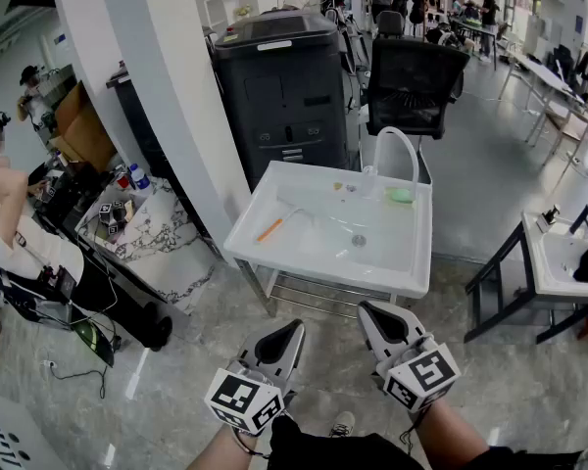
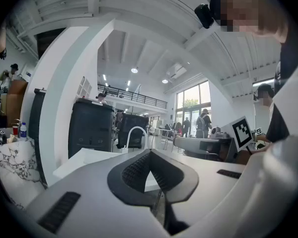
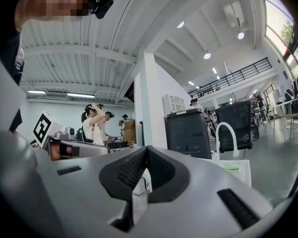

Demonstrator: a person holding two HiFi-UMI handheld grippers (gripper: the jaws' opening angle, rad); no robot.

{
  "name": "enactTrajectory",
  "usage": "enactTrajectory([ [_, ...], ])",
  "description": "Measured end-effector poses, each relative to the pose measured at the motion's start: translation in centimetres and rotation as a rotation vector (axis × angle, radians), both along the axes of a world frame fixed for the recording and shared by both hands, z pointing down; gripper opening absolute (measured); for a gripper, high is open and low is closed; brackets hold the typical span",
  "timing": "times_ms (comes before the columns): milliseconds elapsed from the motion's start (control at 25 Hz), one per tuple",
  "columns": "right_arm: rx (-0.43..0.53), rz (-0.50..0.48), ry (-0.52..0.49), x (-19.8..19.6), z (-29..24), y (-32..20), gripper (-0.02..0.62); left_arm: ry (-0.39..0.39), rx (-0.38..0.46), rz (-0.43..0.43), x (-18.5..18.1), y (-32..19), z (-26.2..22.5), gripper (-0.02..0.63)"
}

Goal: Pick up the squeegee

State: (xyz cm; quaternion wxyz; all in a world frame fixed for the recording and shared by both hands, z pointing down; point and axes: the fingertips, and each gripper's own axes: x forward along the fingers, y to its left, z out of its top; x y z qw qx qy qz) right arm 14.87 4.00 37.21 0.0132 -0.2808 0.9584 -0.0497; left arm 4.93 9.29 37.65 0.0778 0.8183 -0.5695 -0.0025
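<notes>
The squeegee (image 1: 271, 228), with an orange handle, lies in the left part of the white sink (image 1: 323, 267) in the head view. Both grippers hover level in front of the sink's near edge, apart from it. The left gripper (image 1: 292, 328) is shut with nothing between its jaws, and its tips meet in the left gripper view (image 2: 149, 152). To its right, the right gripper (image 1: 368, 309) is also shut and empty, tips together in the right gripper view (image 3: 146, 150). Neither gripper view shows the squeegee.
A curved white faucet (image 1: 400, 145) and a green sponge (image 1: 400, 195) sit at the sink's far right. Behind it stand a black copier (image 1: 284, 86) and an office chair (image 1: 412, 81). A white pillar (image 1: 167, 96) and seated person (image 1: 24, 243) are left; another sink (image 1: 559, 253) is right.
</notes>
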Motion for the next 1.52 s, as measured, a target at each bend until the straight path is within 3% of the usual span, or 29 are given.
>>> enactTrajectory([
  [760,-0.018,0.0,-0.017,-2.3,0.0,-1.9,0.017,0.002,-0.023,0.01,-2.4,-1.3,0.5,0.017],
  [1120,-0.029,0.002,-0.004,-7.7,-0.5,-2.7,0.017,0.014,-0.026,0.012,-7.8,-1.8,0.1,0.017],
  [1520,-0.031,0.007,0.008,-16.3,-0.6,-3.1,0.017,0.025,-0.028,0.023,-16.4,-2.3,0.3,0.017],
])
